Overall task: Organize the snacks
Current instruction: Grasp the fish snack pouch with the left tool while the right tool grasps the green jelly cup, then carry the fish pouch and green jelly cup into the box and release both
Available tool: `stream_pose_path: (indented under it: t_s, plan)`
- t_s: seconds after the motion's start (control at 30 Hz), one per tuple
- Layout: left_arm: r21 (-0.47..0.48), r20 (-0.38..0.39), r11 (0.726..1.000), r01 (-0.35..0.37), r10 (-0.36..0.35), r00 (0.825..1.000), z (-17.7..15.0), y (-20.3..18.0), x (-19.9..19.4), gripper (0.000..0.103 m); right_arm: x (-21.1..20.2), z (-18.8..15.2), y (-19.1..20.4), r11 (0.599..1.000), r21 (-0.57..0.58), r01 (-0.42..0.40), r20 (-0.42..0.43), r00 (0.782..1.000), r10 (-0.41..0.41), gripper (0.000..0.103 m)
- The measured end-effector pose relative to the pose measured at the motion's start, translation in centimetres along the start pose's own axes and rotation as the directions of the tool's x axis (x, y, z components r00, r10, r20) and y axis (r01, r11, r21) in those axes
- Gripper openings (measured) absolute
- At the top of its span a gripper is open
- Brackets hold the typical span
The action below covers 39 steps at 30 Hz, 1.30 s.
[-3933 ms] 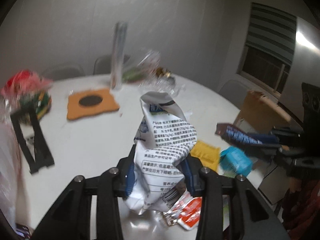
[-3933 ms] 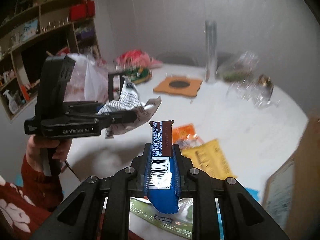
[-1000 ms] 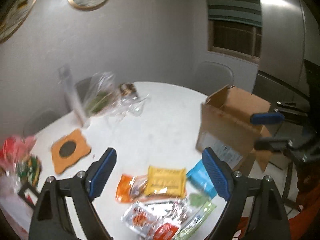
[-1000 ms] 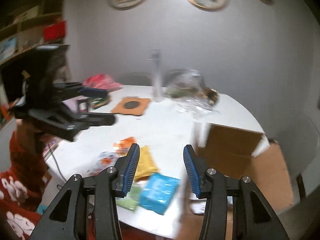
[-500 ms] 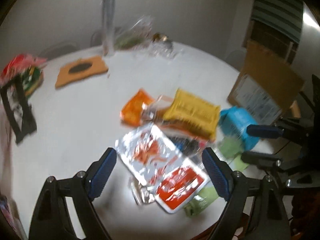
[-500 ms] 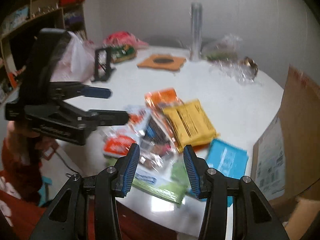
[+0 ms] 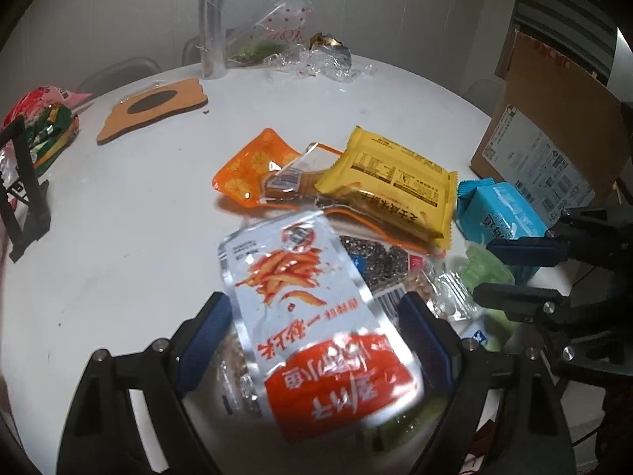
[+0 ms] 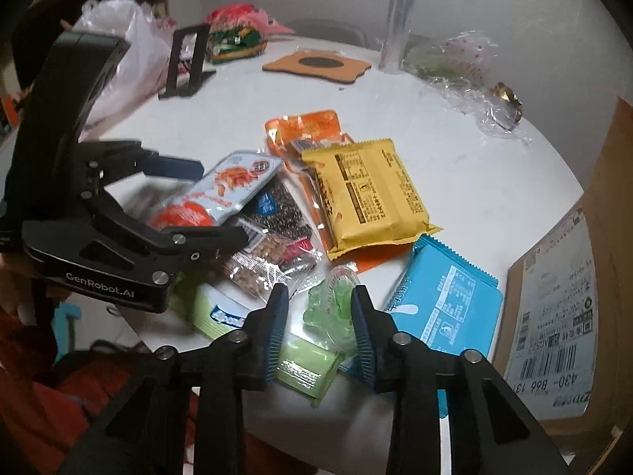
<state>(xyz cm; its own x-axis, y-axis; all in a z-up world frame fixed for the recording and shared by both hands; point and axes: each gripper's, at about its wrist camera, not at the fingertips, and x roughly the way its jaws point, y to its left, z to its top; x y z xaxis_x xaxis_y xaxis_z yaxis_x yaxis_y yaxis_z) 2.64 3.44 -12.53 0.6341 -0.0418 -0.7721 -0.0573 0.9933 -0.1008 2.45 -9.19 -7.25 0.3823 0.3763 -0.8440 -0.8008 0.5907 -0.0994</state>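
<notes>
We find most of the sorting still to do: a heap of packets lies loose on the white table (image 7: 118, 206), beside the cardboard box (image 8: 585, 237). The left gripper (image 7: 316, 328) is spread wide around the silver-and-red snack pouch (image 7: 312, 308), apparently not yet clamping it; the pouch's long axis runs away from the camera, red end nearest. The right gripper (image 8: 320, 324) is parted around a green clear packet (image 8: 332, 308).

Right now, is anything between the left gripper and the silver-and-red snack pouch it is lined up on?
Nothing visible. The left gripper is open with the silver-and-red pouch lying between its fingers, on top of the pile, uncovered. The right gripper is off to the side over a green packet.
</notes>
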Motion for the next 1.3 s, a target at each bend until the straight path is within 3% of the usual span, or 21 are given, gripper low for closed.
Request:
stream_pose_path:
  t_s: [0.37, 0.43, 0.53, 1.3]
  plan:
    - [-0.014, -0.017, 0.999, 0.036, -0.036, 0.999, -0.6, 2.5, -0.6, 0.085, 1.0, 0.7, 0.6, 0.997, -0.055, 0.045, -0.093, 0.994, -0.05, 0.024]
    - [-0.003, -0.017, 0.999, 0.044, -0.044, 0.999, -0.8, 2.7, -0.7, 0.081, 1.1, 0.7, 0.9, 0.996, -0.068, 0.055, -0.102, 0.993, -0.062, 0.022]
    - [0.003, -0.012, 0.997, 0.078, -0.078, 0.997, -0.9, 3.0, -1.1, 0.065, 1.2, 0.8, 1.3, 0.993, -0.091, 0.075, -0.104, 0.991, -0.084, 0.021]
    - [-0.007, 0.062, 0.998, 0.067, -0.067, 0.996, 1.0, 5.2, -3.4, 0.063, -1.8, 3.8, 2.5, 0.998, -0.065, 0.022, 0.025, 0.999, -0.02, 0.018]
